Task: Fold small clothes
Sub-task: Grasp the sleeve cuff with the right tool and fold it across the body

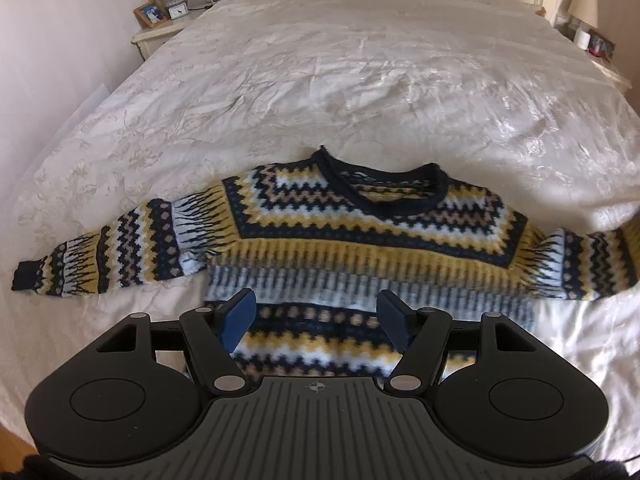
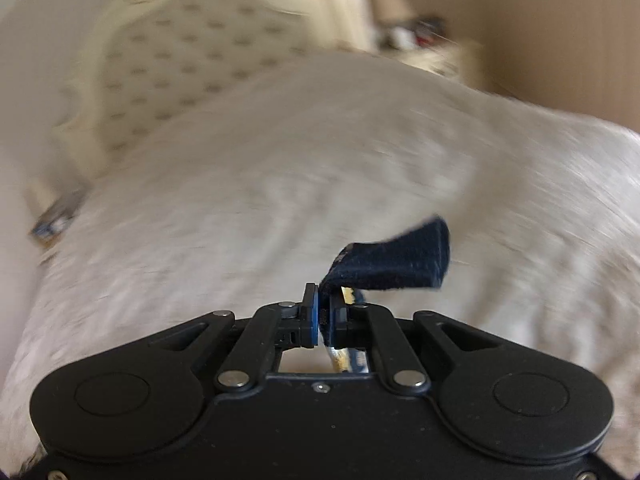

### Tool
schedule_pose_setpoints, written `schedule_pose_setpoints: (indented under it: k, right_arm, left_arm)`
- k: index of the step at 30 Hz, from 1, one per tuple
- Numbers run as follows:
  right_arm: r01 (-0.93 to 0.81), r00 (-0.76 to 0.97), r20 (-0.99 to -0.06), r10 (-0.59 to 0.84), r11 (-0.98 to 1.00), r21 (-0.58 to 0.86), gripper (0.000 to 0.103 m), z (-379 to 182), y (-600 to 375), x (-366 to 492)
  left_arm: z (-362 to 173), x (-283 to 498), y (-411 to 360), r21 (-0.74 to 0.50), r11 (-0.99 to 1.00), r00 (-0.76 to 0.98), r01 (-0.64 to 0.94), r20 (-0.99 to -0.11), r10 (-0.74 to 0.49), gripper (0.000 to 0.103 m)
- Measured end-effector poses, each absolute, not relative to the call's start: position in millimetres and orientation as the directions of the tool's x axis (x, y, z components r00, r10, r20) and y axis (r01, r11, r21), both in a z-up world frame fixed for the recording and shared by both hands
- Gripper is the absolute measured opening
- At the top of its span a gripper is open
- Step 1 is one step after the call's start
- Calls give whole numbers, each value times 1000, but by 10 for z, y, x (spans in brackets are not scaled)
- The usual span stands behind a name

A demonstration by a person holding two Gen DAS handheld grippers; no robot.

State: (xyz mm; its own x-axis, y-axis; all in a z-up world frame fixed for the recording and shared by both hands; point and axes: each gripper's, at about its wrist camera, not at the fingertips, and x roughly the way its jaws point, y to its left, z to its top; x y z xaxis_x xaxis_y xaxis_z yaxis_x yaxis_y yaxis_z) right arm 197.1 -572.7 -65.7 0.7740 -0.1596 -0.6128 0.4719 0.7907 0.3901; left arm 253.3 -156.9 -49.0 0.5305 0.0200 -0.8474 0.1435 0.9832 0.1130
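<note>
Patterned knit sweater (image 1: 320,240) lies flat, face up, on the white bedspread (image 1: 360,80), collar away from the left cam, hem toward it. Its sleeve on the left of that view (image 1: 100,256) is stretched straight out to the side; the sleeve on the other side (image 1: 592,264) runs off toward the frame edge.

Left gripper (image 1: 316,320): tongs wide, nothing between them, hovering above the lower body of the sweater. No contact visible.

Right gripper (image 2: 325,316): tongs pinched narrow on a dark navy ribbed cuff (image 2: 400,264), which sticks out past the pads as a floppy flap. A bit of yellow/white knit shows under the jaws. Probably the cuff of the sleeve that runs off frame in the left cam, but the link itself isn't in view. Right view is heavily blurred.

Handling, as a judgement: thick chunky knit, soft, no stiffness, so it drapes and sags wherever it's unsupported. Light-ish, though heavier than a tee. Not slippery; the wool should drag on the bedspread rather than slide, and could pull the cover into wrinkles. Not fragile, but loops could snag on a pad edge.

Where to grip: the ribbed edges (cuffs, hem, collar band) are denser and give the pads something firm. A pinch mid-panel would grab one layer only and stretch it.

Containers: none in view, no basket or box.
</note>
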Motion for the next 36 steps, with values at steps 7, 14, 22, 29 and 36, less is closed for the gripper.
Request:
schedule_pose_setpoints:
  k: [7,14,22,29,36]
  right_arm:
    - [210,847,-531,34,896,392,11,-128,-4042,2722]
    - [28,774,-587,235,915,403,11,-673,-2510,3481]
    - [-91,609,-738,292,949,301,21,-1502,-1302,3849]
    - [-87,604,-744,287,951,297,21,-1426,-1418,3747]
    - [-5,578,-793,193,973,233,28,-1431,-1452,3622]
  left_arm:
    - [-606,2721,-676,122,981,527,154,-849,23,66]
    - [-733,2890,212,174,981,508,86,-855,108,66]
    - [-879,3009,900,165,986,472,-11,-869,150,66]
    - [-1042,3127,1218,100,992,455,-82,-882,126,65]
    - [-1213,3258,1761,-36,977,487,-209,-870,72,60]
